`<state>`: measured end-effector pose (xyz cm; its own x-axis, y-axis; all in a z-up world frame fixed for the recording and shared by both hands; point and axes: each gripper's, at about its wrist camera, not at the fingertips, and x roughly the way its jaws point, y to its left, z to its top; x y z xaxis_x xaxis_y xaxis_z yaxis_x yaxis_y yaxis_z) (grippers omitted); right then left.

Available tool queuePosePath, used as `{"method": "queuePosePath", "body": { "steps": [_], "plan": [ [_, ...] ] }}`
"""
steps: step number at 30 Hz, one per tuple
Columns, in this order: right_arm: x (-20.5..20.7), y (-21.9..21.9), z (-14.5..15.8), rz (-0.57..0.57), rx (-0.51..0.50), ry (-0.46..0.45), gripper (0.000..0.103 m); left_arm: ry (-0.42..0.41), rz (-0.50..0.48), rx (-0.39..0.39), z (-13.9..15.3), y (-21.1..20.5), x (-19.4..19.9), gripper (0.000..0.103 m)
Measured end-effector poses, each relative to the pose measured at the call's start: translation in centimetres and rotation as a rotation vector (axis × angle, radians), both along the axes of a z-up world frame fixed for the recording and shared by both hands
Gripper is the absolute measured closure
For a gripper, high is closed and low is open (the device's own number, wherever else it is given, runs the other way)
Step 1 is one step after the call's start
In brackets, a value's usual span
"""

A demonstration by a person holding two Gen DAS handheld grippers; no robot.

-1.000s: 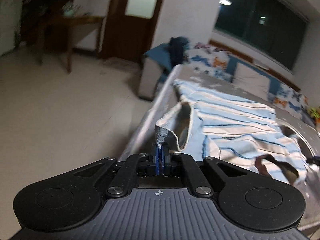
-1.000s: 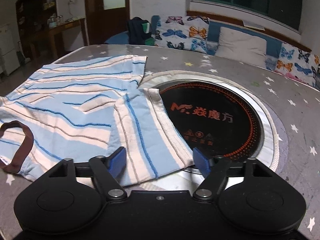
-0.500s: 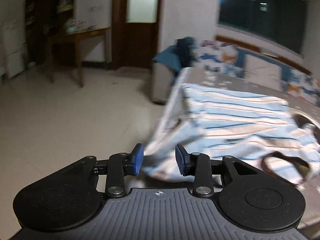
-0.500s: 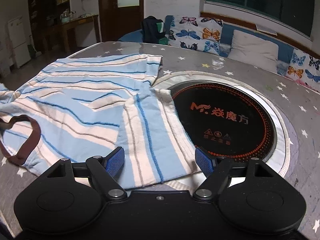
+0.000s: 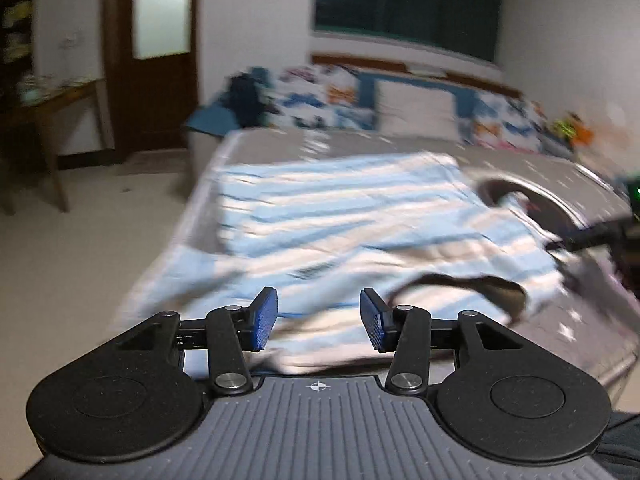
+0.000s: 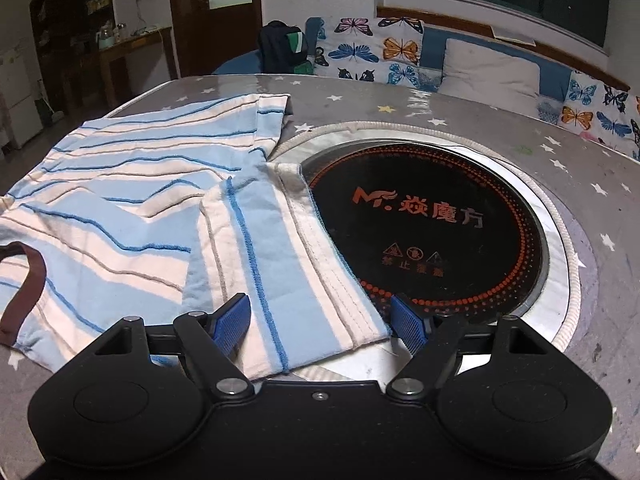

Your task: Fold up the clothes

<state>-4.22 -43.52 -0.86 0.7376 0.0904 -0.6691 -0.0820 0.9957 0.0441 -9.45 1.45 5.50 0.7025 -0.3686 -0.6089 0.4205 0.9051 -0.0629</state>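
Observation:
A light-blue and white striped T-shirt (image 6: 120, 208) with a dark brown collar (image 6: 24, 296) lies spread on a grey star-patterned table (image 6: 460, 116). One sleeve (image 6: 288, 280) is folded toward the black round cooktop. My right gripper (image 6: 320, 322) is open, its blue pads either side of that sleeve's hem. In the blurred left wrist view the shirt (image 5: 340, 224) lies ahead. My left gripper (image 5: 318, 318) is open and empty, just above the shirt's near edge by the collar (image 5: 480, 288).
A black induction cooktop (image 6: 432, 220) with orange lettering is set into the table, right of the shirt. A butterfly-print sofa (image 6: 400, 56) and a dark backpack (image 6: 284, 52) stand behind the table. A wooden side table (image 5: 52, 120) stands on the floor to the left.
My left gripper has opened and let go of the shirt sleeve it held, then swung right to face the table. The right gripper has drawn back slightly, still open.

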Motion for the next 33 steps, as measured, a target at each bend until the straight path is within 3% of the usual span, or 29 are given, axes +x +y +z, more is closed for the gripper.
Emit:
{"method": "queuePosePath", "body": {
  "steps": [5,8,9,10,13,19,23,26,29,33],
  "plan": [
    [-0.3,-0.2,0.1,0.002,0.021,0.001,0.038,0.037,-0.062,0.051,-2.2,-2.5,1.3,0.061],
    [-0.4,-0.3,0.2,0.003,0.033,0.001,0.058,0.087,-0.085,0.057,-3.6,-3.1,2.1,0.079],
    [-0.5,-0.3,0.2,0.003,0.037,0.001,0.071,0.100,-0.088,0.069,-4.0,-3.3,2.2,0.086],
    [-0.5,-0.4,0.3,0.004,0.041,0.001,0.078,0.103,-0.097,0.070,-4.0,-3.1,1.9,0.091],
    [-0.6,0.1,0.6,0.008,0.033,-0.008,0.086,0.089,-0.123,0.081,-4.0,-2.8,1.2,0.097],
    [-3.9,0.5,2.4,0.013,-0.101,-0.053,0.089,0.078,-0.175,0.061,-2.7,-1.9,-0.1,0.100],
    [-7.1,0.7,4.0,-0.001,-0.191,-0.075,0.089,0.087,-0.208,-0.028,-1.3,-0.3,-0.8,0.101],
    [-9.0,0.7,4.5,-0.014,-0.239,-0.059,0.089,0.100,-0.244,-0.028,-1.4,-0.1,-1.0,0.101],
    [-9.5,0.2,4.1,-0.027,-0.246,-0.021,0.088,0.166,-0.287,-0.002,-2.9,-0.4,-1.0,0.101],
    [-10.1,-0.4,3.6,-0.046,-0.254,0.029,0.074,0.197,-0.324,-0.006,-3.4,-0.5,-1.1,0.100]
  ]
}}
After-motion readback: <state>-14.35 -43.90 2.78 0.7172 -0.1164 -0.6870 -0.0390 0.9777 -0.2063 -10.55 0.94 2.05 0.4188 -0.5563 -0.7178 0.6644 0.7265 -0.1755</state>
